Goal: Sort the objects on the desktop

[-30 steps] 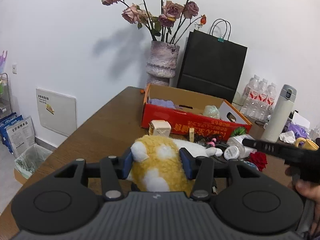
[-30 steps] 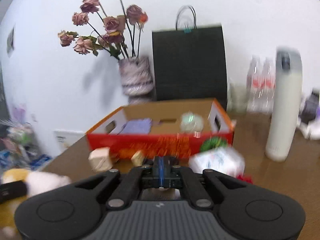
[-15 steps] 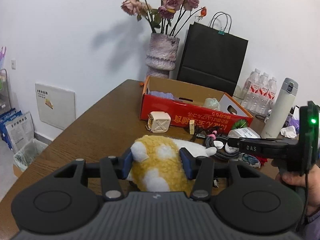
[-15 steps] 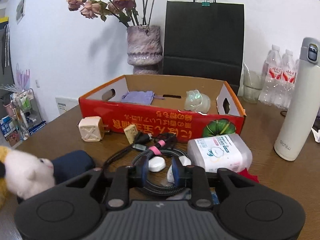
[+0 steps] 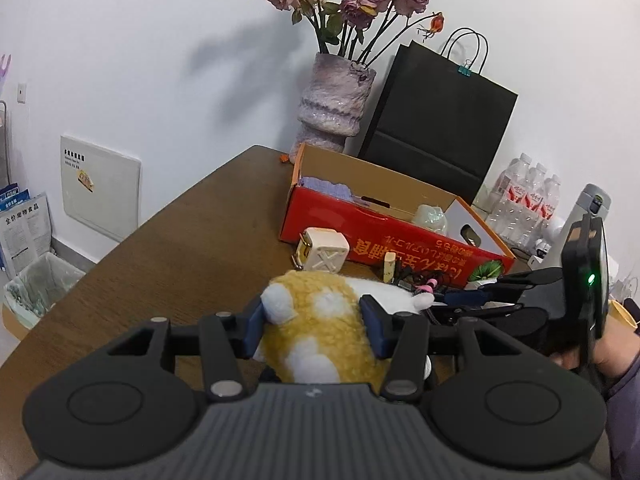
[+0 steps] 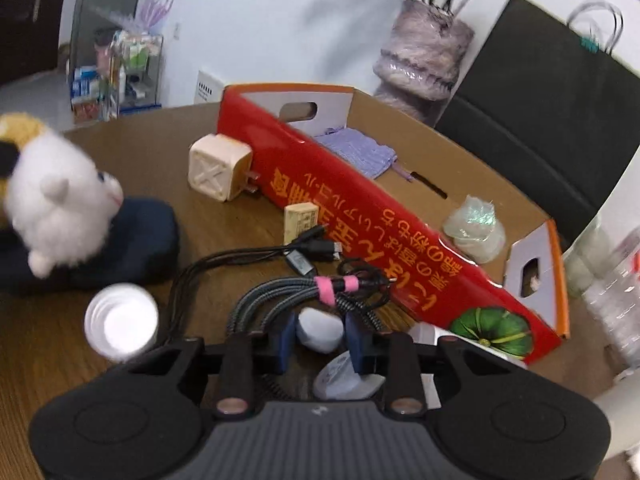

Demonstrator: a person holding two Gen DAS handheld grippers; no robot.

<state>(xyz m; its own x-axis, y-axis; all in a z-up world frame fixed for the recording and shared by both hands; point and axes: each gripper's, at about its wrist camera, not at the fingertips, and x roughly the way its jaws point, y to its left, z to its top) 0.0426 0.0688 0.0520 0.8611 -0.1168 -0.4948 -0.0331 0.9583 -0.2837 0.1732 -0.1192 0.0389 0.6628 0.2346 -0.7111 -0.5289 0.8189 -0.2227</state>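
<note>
The left claw (image 5: 316, 326) grips a plush toy (image 5: 320, 332), its long axis pointing away toward the red box (image 5: 384, 236); the right claw (image 6: 320, 338) brackets a small white object (image 6: 320, 328), though contact is unclear. The box's orange script is unreadable here.

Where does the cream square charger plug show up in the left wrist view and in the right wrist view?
Left wrist: charger plug sits centre frame, just beyond the plush toy, before the red box.
Right wrist: charger plug lies upper left of centre, against the red box.
Shared landmark: the red box.
</note>
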